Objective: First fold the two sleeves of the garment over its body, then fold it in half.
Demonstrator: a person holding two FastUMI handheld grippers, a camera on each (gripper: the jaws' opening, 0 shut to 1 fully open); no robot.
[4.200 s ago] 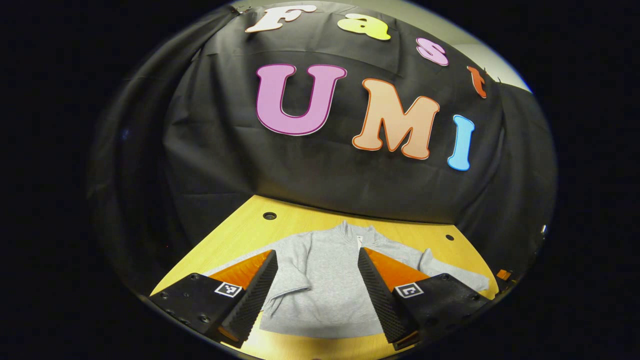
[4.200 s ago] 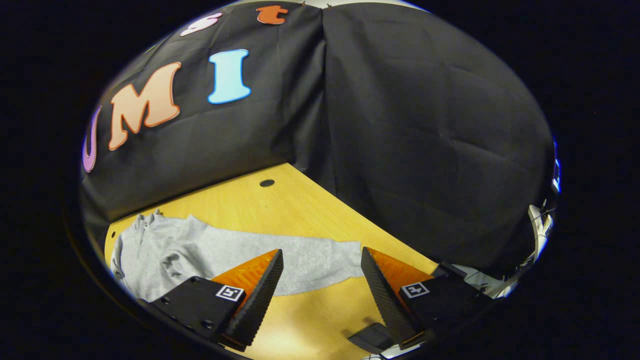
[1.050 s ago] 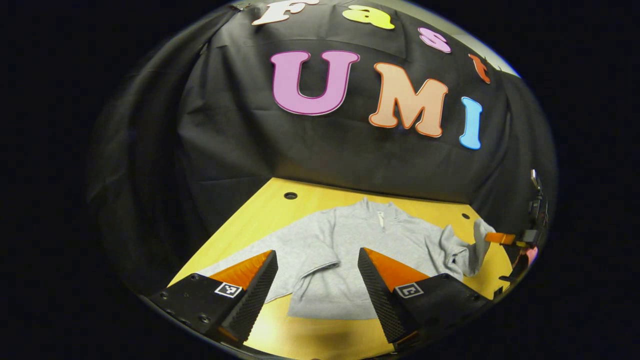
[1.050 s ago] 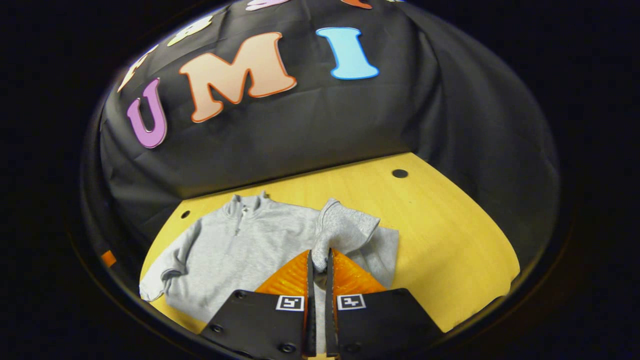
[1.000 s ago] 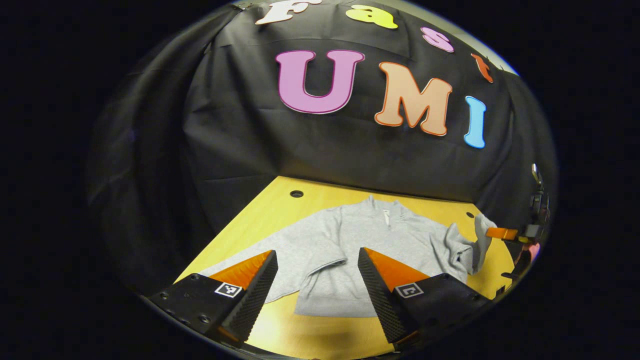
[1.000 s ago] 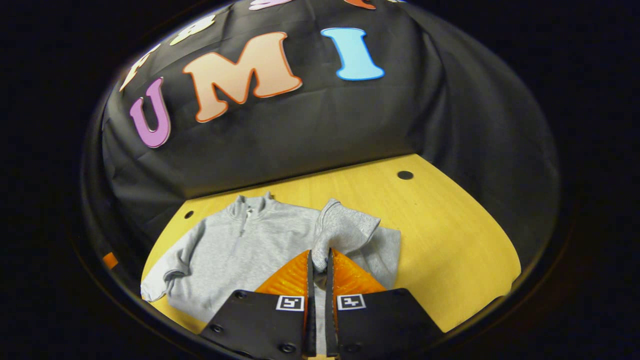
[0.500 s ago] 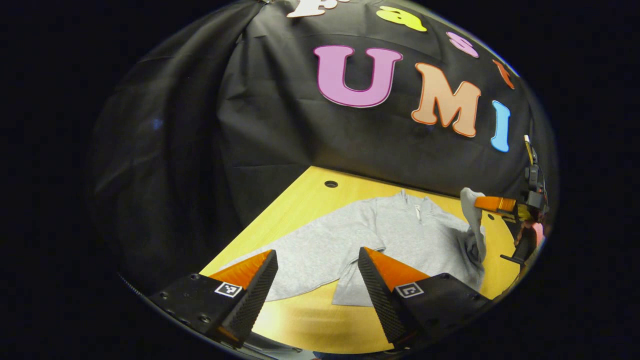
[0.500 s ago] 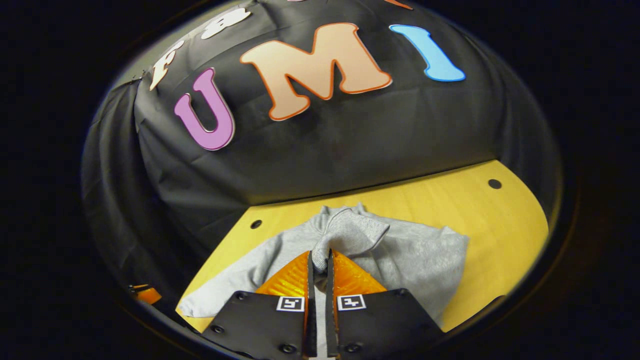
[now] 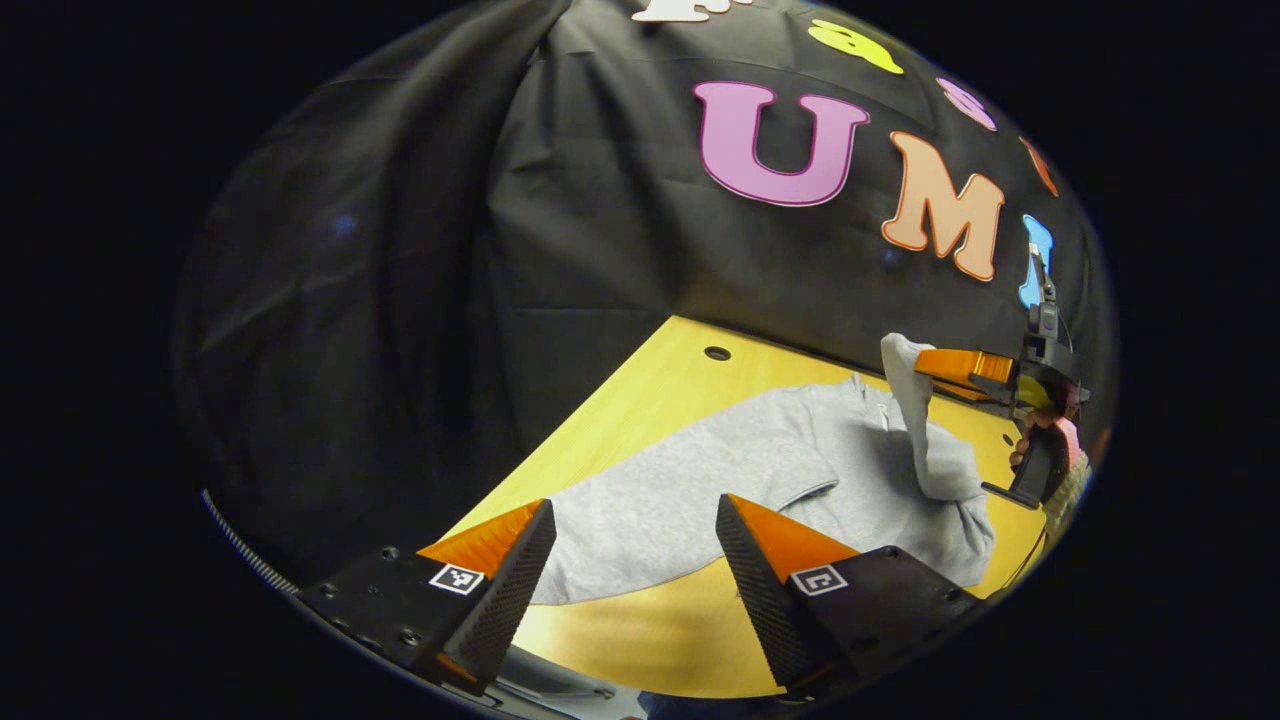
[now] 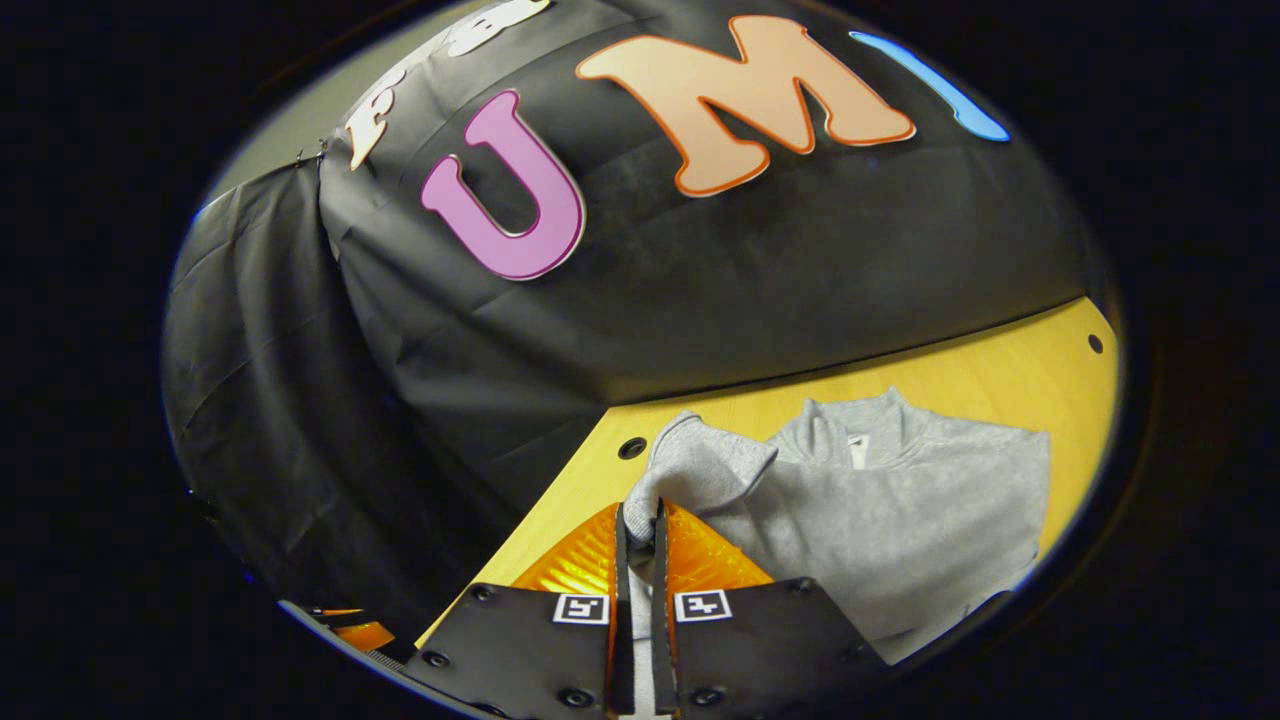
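You get even, fairly bright light from above in both views. The wooden table (image 9: 640,400) shines warm yellow, with a soft glare patch near its front edge in the left gripper view. The black booth wall (image 10: 300,330) stays dim, and you can read only weak folds there. The grey garment (image 9: 700,480) is sharp, with soft shadows under its folds. The fisheye bends straight lines strongly at the edges, and things there look a little soft.

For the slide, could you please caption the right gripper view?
Right gripper shut on the grey sweatshirt's sleeve cuff, lifting it over the body on the wooden table.
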